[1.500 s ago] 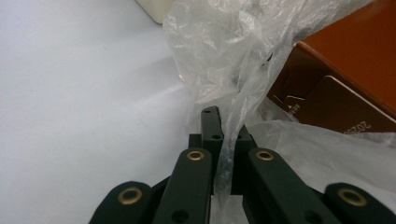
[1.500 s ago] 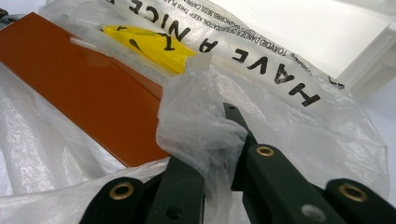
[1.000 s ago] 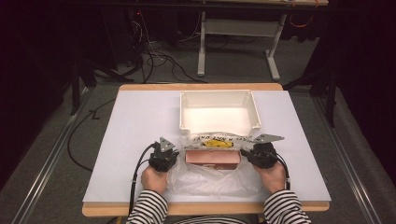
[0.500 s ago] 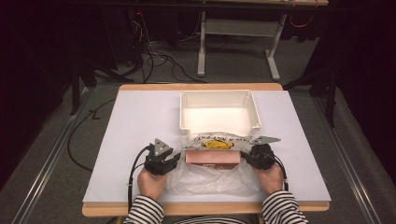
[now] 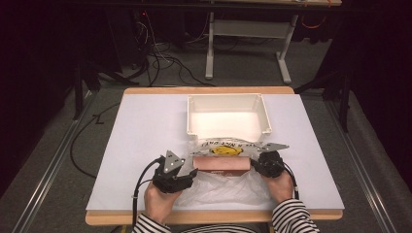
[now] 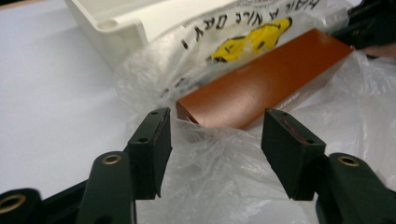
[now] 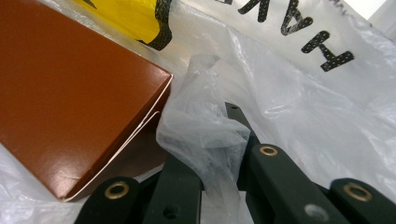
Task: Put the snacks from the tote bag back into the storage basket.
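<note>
Dark room, cables on the floor; white table point(image 5: 145, 145) bearing a white bin point(image 5: 227, 114) toward its far edge; just before the bin, near the front edge, a clear printed bag point(image 5: 228, 170) with a brown box point(image 5: 221, 165) lying across its mouth. Left gripper point(image 6: 215, 135) jaws wide, empty, at the box's left end, over the film; right gripper point(image 7: 219, 154) jaws pinched on a fold of the bag at the box's right end. Step judged in hand: bagging the box; next, the left gripper likely must close on the near film and the mouth be spread so the box can slide in.
</note>
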Demonstrator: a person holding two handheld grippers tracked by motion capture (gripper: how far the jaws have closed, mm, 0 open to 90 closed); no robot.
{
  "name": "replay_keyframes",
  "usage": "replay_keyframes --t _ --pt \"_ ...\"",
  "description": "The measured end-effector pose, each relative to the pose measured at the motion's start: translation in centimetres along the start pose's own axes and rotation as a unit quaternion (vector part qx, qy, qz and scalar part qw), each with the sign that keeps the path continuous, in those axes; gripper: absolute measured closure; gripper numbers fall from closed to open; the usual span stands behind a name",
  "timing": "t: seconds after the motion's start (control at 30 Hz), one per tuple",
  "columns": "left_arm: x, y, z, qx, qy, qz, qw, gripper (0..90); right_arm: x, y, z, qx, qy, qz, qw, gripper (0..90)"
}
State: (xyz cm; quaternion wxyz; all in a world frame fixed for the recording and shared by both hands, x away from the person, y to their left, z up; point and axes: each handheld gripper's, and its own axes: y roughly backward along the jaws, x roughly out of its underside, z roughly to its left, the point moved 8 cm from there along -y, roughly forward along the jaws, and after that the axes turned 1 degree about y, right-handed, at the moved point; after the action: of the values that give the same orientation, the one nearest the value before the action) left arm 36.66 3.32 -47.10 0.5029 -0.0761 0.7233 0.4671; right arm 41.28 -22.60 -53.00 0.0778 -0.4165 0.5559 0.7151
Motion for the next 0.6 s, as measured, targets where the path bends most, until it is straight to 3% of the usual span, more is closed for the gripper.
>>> replay_keyframes --t 0.4,0.6 --pt "2.8 -2.9 0.1 0.0 0.013 0.047 0.9988 40.9 0.3 0.0 -0.1 -0.002 -0.002 -0.005 1.0 80.0" --pt "3.4 -3.9 0.7 -0.006 0.015 0.061 0.998 52.0 0.3 0.0 -0.1 0.001 0.002 -0.005 1.0 77.6"
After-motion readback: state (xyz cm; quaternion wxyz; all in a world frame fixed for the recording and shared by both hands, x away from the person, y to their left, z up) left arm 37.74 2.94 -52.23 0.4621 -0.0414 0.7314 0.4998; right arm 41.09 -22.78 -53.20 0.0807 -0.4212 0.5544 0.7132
